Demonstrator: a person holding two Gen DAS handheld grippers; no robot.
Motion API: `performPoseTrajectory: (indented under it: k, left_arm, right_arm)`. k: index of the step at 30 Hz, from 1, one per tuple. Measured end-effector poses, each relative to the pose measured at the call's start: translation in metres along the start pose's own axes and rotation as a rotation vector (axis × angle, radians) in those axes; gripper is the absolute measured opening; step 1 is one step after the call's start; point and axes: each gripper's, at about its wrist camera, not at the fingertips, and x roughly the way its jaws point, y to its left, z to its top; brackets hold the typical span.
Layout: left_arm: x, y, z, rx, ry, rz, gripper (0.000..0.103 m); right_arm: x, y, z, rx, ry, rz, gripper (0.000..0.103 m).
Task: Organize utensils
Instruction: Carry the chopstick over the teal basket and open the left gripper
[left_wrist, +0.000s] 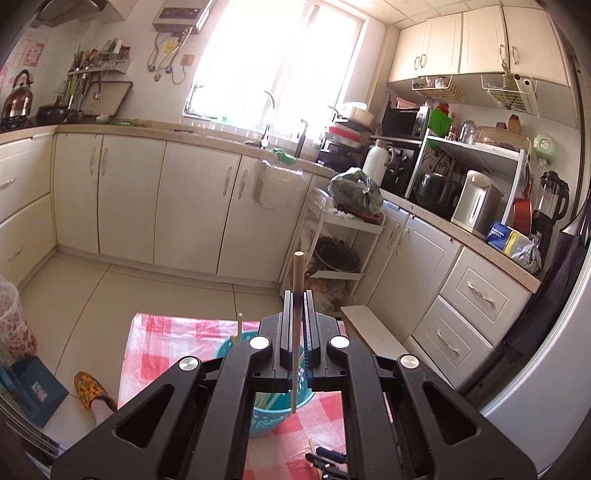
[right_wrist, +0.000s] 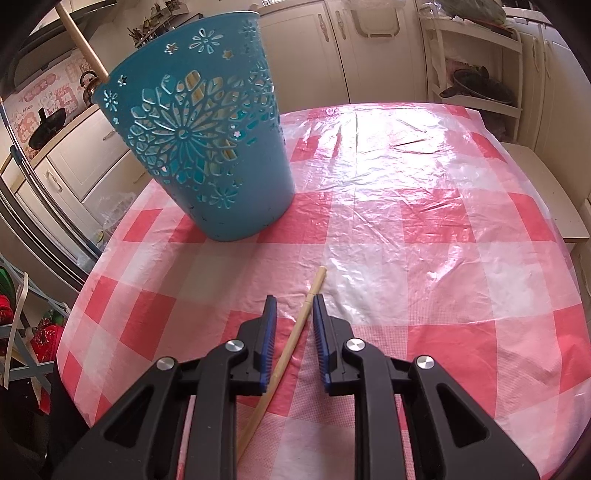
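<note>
A home kitchen: cream cabinets (left_wrist: 192, 195), sink tap (left_wrist: 269, 110) under the window, kettle (left_wrist: 16, 98), microwave (left_wrist: 404, 120).

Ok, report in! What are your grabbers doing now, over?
Left gripper shut on chopstick above blue basket. Right gripper open around table chopstick. Nothing blocking.

Your left gripper (left_wrist: 297, 328) is matte black plastic, built as an open frame of angled struts with rounded triangular cutouts. Four round silver screw heads sit across its linkage, the inner pair bright white in the window light. Its two fingers are flat black blocks with stepped grooves, and a ribbed blue pad lines one inner face. Your right gripper (right_wrist: 294, 306) has the same black frame, the same cutouts and four silver screws. Its fingers (right_wrist: 266, 332) taper to narrow tips, each faced inside with a blue pad of fine ridges. You wear a yellow patterned slipper (left_wrist: 88, 389) over a pink sock.
</note>
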Motion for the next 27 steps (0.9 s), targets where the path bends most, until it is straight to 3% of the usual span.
performPoseTrajectory:
  k: [8, 14, 19, 21, 25, 27]
  left_arm:
    - [0.024, 0.004, 0.002, 0.031, 0.006, 0.056, 0.004]
    - [0.078, 0.02, -0.037, 0.041, 0.122, 0.118, 0.004]
    - [0.118, 0.039, -0.077, 0.039, 0.267, 0.163, 0.005]
    - [0.121, 0.046, -0.087, 0.022, 0.285, 0.175, 0.012]
    - [0.106, 0.058, -0.095, -0.019, 0.248, 0.182, 0.026]
    - [0.093, 0.062, -0.097, -0.028, 0.203, 0.212, 0.054]
  right_arm:
    - [-0.001, 0.001, -0.001, 0.002, -0.001, 0.001, 0.022]
    - [-0.001, 0.003, -0.001, 0.003, -0.001, 0.003, 0.023]
    - [-0.001, 0.004, -0.001, 0.004, -0.001, 0.007, 0.023]
    - [-0.001, 0.003, -0.001, 0.007, -0.001, 0.01, 0.023]
    - [-0.002, 0.001, -0.001, 0.011, 0.001, 0.018, 0.023]
    - [-0.002, 0.001, -0.001, 0.016, 0.002, 0.024, 0.023]
